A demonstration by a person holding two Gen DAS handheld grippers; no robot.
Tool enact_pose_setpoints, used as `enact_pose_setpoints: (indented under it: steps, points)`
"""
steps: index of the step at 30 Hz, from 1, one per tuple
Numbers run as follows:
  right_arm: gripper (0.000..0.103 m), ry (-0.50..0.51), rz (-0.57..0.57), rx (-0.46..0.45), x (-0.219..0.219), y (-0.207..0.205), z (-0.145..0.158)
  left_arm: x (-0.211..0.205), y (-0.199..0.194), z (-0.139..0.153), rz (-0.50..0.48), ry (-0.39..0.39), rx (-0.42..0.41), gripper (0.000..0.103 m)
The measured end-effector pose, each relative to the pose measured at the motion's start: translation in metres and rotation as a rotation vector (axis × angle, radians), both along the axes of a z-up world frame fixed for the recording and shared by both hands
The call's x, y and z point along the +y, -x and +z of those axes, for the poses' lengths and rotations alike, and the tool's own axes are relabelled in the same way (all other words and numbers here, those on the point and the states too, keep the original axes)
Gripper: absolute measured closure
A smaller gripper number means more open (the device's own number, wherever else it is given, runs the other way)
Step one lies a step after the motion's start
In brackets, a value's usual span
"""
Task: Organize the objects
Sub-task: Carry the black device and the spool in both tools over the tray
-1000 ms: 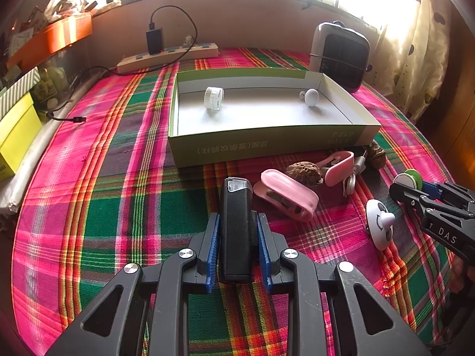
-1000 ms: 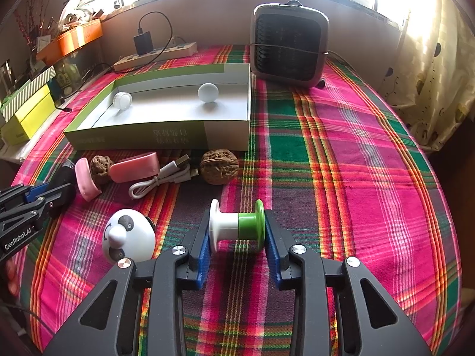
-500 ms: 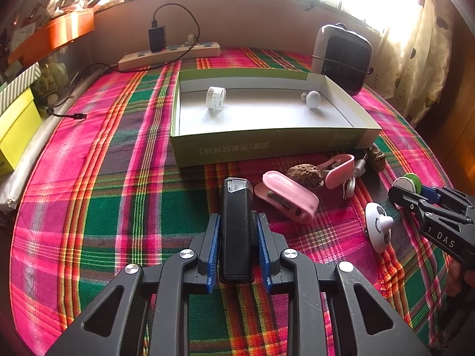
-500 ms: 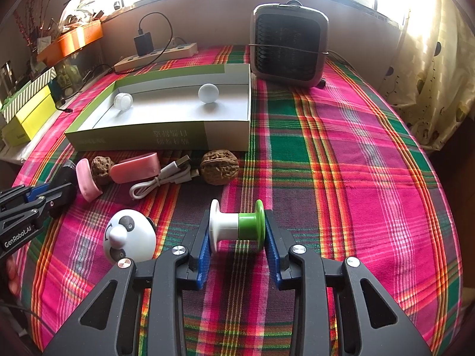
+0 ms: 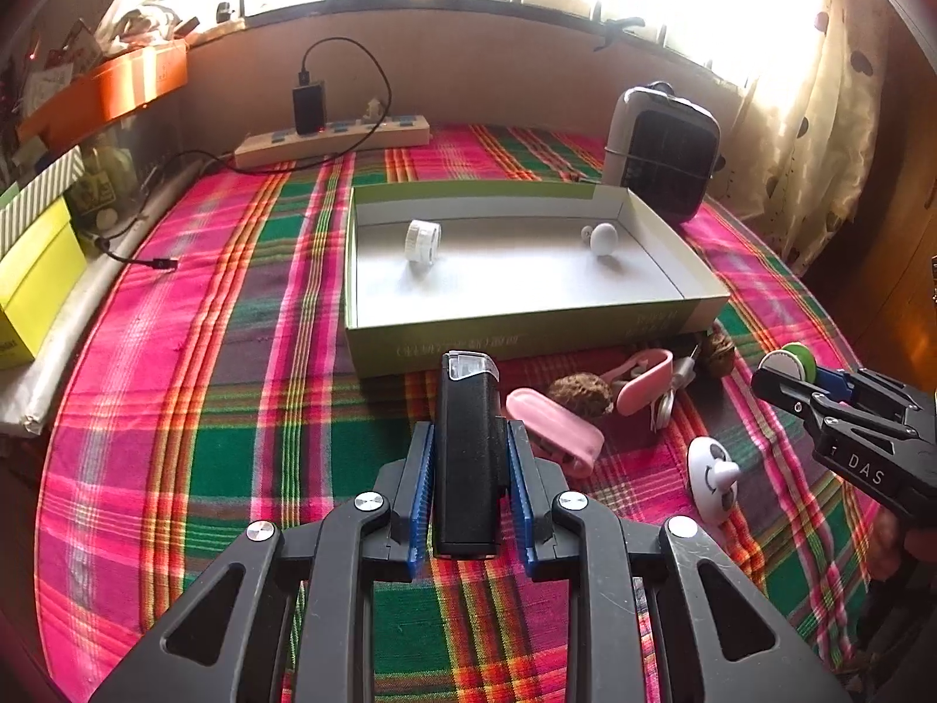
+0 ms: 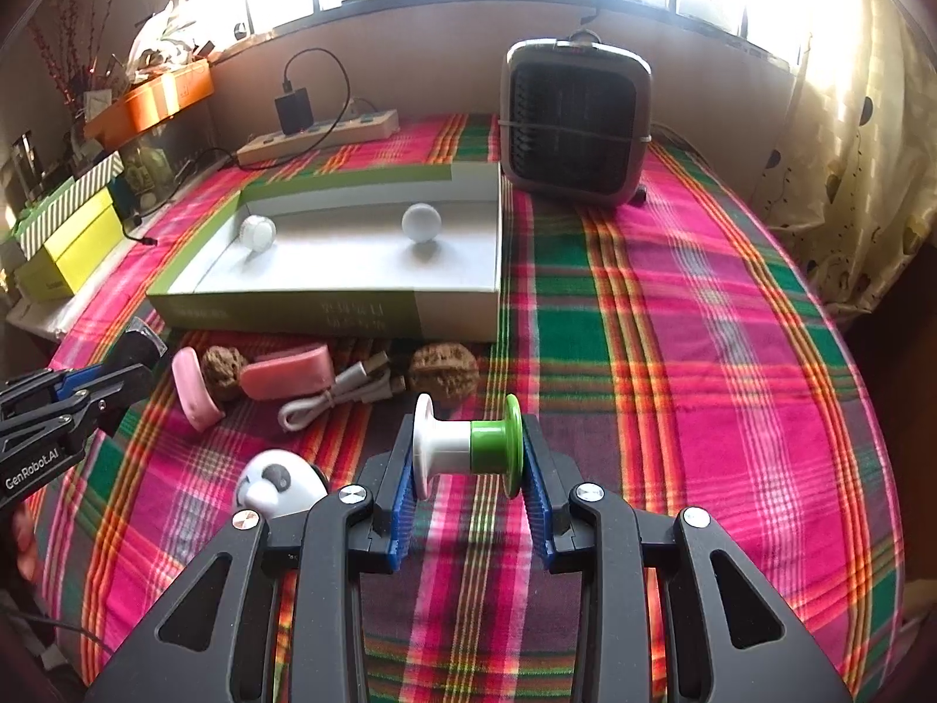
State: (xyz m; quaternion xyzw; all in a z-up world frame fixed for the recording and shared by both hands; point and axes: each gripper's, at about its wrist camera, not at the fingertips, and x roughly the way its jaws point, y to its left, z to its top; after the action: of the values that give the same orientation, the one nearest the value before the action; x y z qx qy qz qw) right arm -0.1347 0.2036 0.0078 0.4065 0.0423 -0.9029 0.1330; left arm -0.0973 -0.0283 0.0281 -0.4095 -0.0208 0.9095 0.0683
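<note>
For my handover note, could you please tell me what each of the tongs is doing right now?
Left tongs: closed on the black lighter.
Right tongs: closed on the white-green spool.

A black rectangular device (image 5: 468, 457) with a clear end cap is pointing toward the open green box (image 5: 527, 328). A white-and-green spool (image 6: 468, 448) is lying sideways. A white ribbed cap (image 5: 423, 240) and a white ball (image 5: 603, 237) are sitting apart inside the box. Pink clips (image 5: 553, 425), walnuts (image 6: 443, 369), a white cable (image 6: 337, 392) and a panda figure (image 6: 281, 483) are lying near its front wall.

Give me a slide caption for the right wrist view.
Right gripper holds a white-and-green spool above the plaid cloth, facing the open box.
</note>
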Motion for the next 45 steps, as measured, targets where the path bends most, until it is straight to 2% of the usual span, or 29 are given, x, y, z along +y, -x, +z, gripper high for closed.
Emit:
enact_pose_setpoints:
  steps: [9, 20, 34, 45]
  points:
    - [0.070, 0.022, 0.050, 0.049, -0.014, 0.017, 0.023, -0.001, 0.016, 0.015, -0.005, -0.007, 0.027, 0.082]
    - [0.070, 0.043, 0.136, 0.046, -0.044, 0.063, 0.037, -0.003, 0.048, 0.016, -0.007, -0.002, 0.025, 0.082]
    - [0.070, 0.023, 0.202, -0.035, -0.086, 0.125, 0.022, 0.000, 0.088, 0.005, -0.008, 0.004, -0.004, 0.082]
    - [0.070, 0.006, 0.226, -0.094, -0.107, 0.155, 0.008, -0.002, 0.111, -0.006, 0.002, 0.012, -0.031, 0.082]
